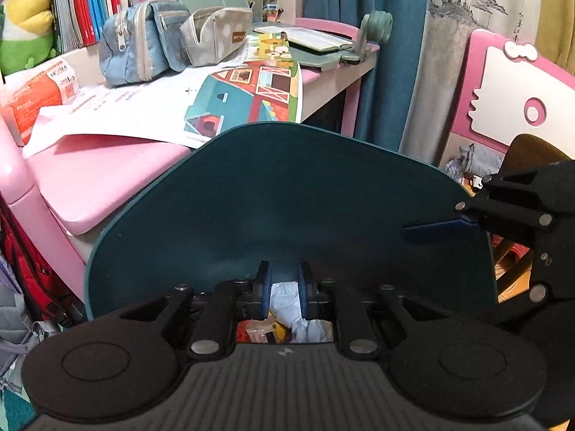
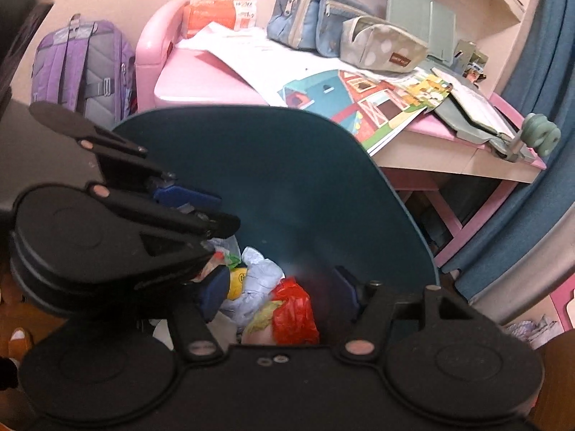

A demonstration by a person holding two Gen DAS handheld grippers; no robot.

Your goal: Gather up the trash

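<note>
Bin lid (image 1: 287, 194): teal, raised upright just ahead of both grippers; its inner face fills the middle of both views.

Bin contents: directly below the grippers, seen through the finger gaps. Red plastic bag (image 2: 295, 310), crumpled white paper (image 2: 256, 280), a yellow wrapper (image 2: 238, 280) and an orange-and-yellow printed packet (image 1: 262, 330) lie piled together in the open bin.

Left gripper (image 1: 284, 287): narrow gap between the blue pads, nothing visibly clamped; white paper shows beyond the gap, down in the bin. Gripper sits low against the base of the lid.

Right gripper (image 2: 284, 289): fingers set wide, nothing between them; it hangs right over the trash pile. In the left wrist view one of its blue fingers (image 1: 436, 230) lies against the right part of the lid face; whether it touches cannot be told.

Table (image 2: 201, 82): pink, beyond the lid. It carries a colourful barn print (image 2: 363, 106), white sheets, a blue pencil case (image 2: 305, 14), a grey dotted pencil case (image 2: 381, 45) and an orange packet (image 2: 219, 12). No obvious scraps among them from here.

Progress (judgement): several pieces already in the bin, both grippers unloaded, so a drop-off looks complete. Left to do: check table and floor for further trash, then close the lid.

Unclear: floor around the bin is mostly hidden.
</note>
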